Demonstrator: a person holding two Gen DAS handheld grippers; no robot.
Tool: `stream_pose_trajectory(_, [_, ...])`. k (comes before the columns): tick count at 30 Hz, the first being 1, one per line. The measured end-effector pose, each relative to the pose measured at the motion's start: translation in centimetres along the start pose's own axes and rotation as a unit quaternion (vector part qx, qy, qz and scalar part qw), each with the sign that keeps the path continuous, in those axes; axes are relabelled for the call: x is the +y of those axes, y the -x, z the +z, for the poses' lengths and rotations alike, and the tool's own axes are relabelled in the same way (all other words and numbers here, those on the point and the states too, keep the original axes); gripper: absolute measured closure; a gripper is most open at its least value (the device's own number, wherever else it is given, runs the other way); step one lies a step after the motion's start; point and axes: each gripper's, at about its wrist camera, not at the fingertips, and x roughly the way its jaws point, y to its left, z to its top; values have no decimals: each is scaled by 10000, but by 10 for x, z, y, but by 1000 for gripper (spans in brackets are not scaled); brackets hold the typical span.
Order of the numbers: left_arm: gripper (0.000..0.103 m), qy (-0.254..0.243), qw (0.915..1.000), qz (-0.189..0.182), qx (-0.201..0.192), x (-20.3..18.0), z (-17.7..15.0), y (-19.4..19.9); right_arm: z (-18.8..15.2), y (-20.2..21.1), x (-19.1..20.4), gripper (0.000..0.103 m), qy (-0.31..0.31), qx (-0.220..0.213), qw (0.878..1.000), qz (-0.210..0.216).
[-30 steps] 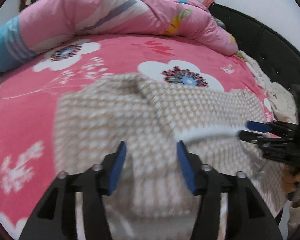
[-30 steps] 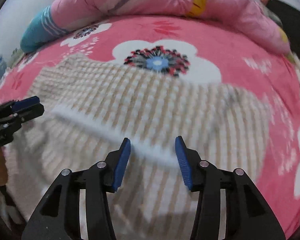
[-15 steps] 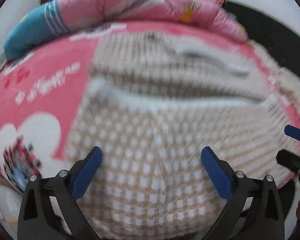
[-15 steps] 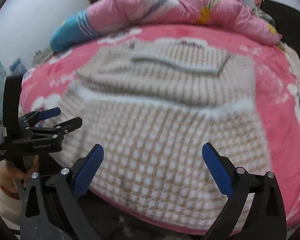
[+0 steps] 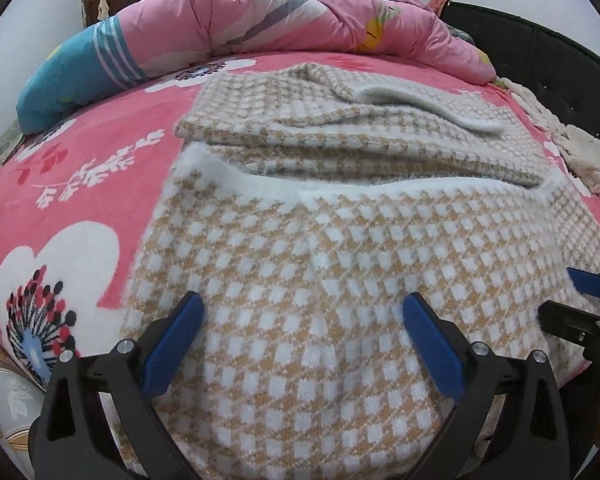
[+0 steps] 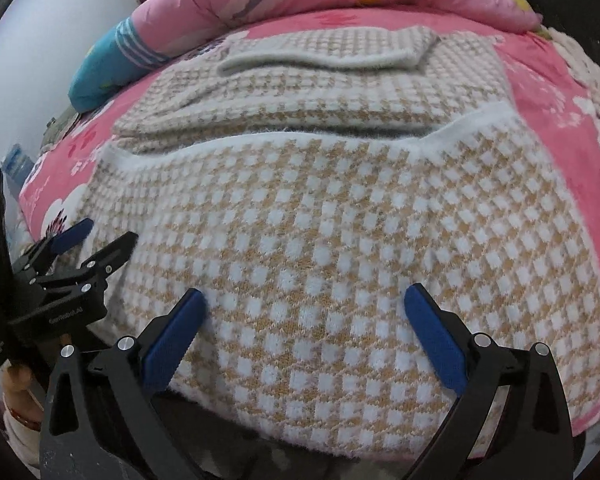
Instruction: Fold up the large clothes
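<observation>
From the left wrist view, the left gripper has just spread its fingers wide; they are released and grasp nothing. Beyond and beneath them a beige-and-white checked sweater lies folded on the bed, its white hem band running across ahead of the fingertips and a folded sleeve resting on the far part. Farther off lies a bunched pink duvet. The right gripper shows at the fingers' right, at the sweater's edge.

From the right wrist view, the right gripper has likewise just opened, fingers released with only knit between them, not pinched. The sweater fills the space ahead, its near edge hanging over the bed's side. The left gripper sits to the fingers' left, open, beside the sweater's edge.
</observation>
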Motion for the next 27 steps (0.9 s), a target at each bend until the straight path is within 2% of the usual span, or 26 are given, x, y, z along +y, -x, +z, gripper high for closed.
stream_pose_trajectory(12, [5,-31,9998,-185,101,6,2,0,21,-14,-1,8,14,212,9998,-60])
stream_pose_trajectory(27, [5,-96,9995,-139,257,4,6,-2,31,-26,1,8,-39,307,9995,-104])
